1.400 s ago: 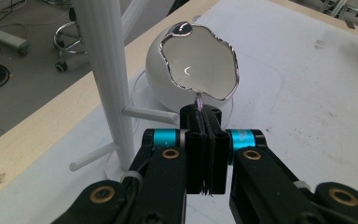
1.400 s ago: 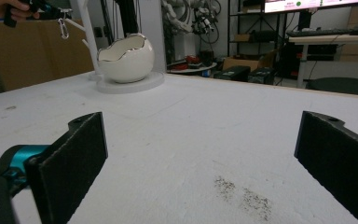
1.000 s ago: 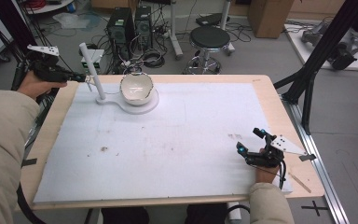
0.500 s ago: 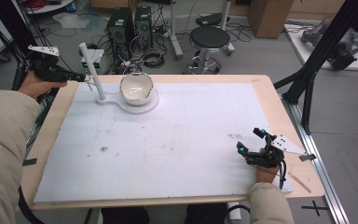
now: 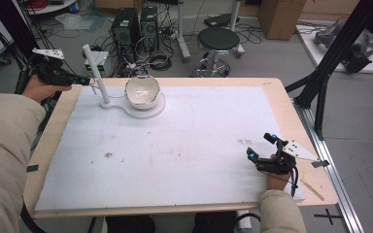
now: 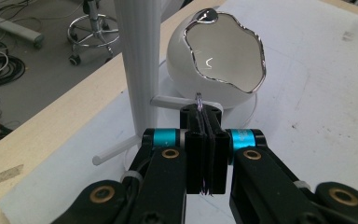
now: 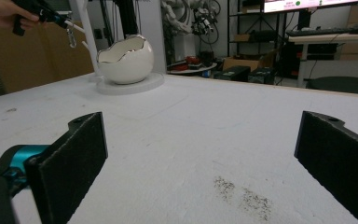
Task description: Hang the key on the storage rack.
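White stand [image 5: 98, 73] with pegs, beside egg-shaped bowl [image 5: 142, 91]. Left gripper [image 6: 204, 128] jaws clenched on small metal ring [image 7: 71, 36], held near a peg, seemingly for hanging. Right gripper [image 5: 262, 147] jaws released, resting idle on bench [image 5: 175, 150].

Glossy white ceramic bowl [image 6: 223, 60] with silvery rim; matt white sheet [image 5: 184, 145]

No legible text (monitor blurred)

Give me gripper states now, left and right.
Left gripper: shut on a small metal ring.
Right gripper: open, holding nothing.
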A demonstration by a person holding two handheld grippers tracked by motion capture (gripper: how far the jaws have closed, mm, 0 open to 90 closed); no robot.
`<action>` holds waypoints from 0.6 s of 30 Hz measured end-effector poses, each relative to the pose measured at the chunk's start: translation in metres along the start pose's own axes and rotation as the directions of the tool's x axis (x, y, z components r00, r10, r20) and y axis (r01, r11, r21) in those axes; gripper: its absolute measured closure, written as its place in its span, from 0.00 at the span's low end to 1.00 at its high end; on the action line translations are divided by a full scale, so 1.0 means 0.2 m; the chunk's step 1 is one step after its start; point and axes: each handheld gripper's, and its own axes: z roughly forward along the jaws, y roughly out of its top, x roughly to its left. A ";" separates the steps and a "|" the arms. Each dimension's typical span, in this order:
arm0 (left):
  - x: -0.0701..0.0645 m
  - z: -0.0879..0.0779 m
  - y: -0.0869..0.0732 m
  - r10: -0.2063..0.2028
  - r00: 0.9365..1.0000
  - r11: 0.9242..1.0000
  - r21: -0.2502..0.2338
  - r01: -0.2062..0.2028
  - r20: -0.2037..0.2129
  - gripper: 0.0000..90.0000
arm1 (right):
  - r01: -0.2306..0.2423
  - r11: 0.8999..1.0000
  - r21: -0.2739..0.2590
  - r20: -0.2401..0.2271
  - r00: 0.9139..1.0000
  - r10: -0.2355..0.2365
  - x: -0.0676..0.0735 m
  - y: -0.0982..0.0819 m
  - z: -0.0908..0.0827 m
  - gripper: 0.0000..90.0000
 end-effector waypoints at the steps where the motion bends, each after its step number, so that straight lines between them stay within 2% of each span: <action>1: 0.00 0.00 0.00 0.000 1.000 1.000 0.000 0.000 -0.002 0.98 | -0.002 1.000 0.000 0.000 1.000 0.002 0.00 0.00 0.00 0.02; 11: 0.01 0.02 -0.01 0.004 1.000 1.000 -0.003 -0.004 -0.016 0.98 | -0.003 1.000 -0.001 -0.001 1.000 0.003 0.00 0.00 0.00 0.02; 13: 0.00 0.03 -0.02 0.020 0.999 1.000 -0.016 -0.021 -0.040 0.96 | -0.001 1.000 0.000 0.000 1.000 0.001 0.00 0.00 0.00 0.02; 16: 0.01 0.02 -0.03 0.021 0.995 1.000 -0.007 -0.022 -0.099 0.80 | 0.002 1.000 0.000 0.001 1.000 -0.002 0.00 0.00 0.00 0.02; 18: 0.02 0.00 -0.04 0.015 0.992 1.000 0.008 -0.014 -0.129 0.73 | 0.003 1.000 0.000 0.001 1.000 -0.003 0.00 0.00 0.00 0.02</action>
